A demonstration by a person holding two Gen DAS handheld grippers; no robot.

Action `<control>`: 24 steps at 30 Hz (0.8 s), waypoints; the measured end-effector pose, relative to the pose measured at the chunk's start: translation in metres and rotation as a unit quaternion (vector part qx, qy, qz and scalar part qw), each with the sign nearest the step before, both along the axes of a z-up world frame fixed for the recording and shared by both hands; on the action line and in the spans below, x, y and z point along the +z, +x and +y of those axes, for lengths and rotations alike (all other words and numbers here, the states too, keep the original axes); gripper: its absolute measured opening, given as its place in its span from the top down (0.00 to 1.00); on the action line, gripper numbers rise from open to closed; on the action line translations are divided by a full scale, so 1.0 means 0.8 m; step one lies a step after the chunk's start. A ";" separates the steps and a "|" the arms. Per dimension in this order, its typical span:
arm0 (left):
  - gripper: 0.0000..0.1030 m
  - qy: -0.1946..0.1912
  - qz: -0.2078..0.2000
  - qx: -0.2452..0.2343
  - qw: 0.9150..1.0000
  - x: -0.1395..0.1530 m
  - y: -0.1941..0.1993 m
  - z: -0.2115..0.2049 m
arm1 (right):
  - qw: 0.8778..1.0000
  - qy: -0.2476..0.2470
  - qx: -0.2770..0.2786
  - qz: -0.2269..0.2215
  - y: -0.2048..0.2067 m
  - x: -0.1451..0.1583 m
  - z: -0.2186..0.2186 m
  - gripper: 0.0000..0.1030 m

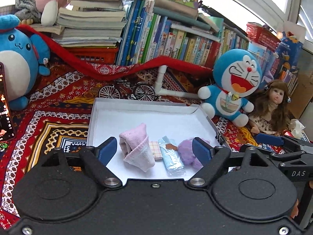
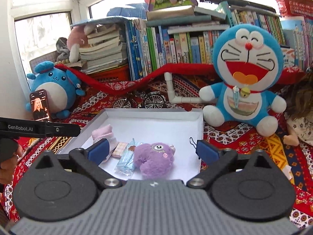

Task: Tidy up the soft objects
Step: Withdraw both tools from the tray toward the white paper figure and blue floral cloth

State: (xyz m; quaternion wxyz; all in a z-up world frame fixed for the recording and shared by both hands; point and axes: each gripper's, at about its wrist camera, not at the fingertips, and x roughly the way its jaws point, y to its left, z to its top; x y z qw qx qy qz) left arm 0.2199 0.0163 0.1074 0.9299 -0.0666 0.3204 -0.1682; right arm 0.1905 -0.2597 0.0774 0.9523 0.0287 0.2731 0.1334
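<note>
A shallow white box (image 1: 140,111) (image 2: 197,135) lies on the patterned cloth. In it, side by side, lie a folded pink towel (image 1: 137,148) (image 2: 102,133), a small checked pad (image 1: 155,149) (image 2: 121,148), a clear packet with a blue mask (image 1: 172,158) (image 2: 127,161) and a purple plush toy (image 1: 187,152) (image 2: 156,159). My left gripper (image 1: 155,150) hovers open over the box's near edge, nothing between its blue pads. My right gripper (image 2: 152,150) is also open and wide above the purple plush, apart from it.
A blue cat plush (image 1: 234,86) (image 2: 244,74) sits right of the box beside a long-haired doll (image 1: 273,105). A blue round plush (image 1: 17,62) (image 2: 52,86) and a phone (image 2: 40,105) stand at the left. A model bicycle (image 1: 127,93), white pipe (image 1: 162,82), red scarf and book rows are behind.
</note>
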 end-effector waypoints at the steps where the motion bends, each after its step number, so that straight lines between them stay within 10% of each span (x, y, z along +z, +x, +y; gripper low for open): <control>1: 0.19 0.002 -0.004 -0.001 1.000 0.002 -0.005 0.000 | 1.000 -0.002 0.000 -0.004 -0.004 0.001 -0.001 0.01; 24: 0.16 0.014 -0.041 0.022 0.999 0.005 -0.080 0.035 | 0.997 -0.033 -0.032 -0.058 -0.074 0.001 -0.033 0.00</control>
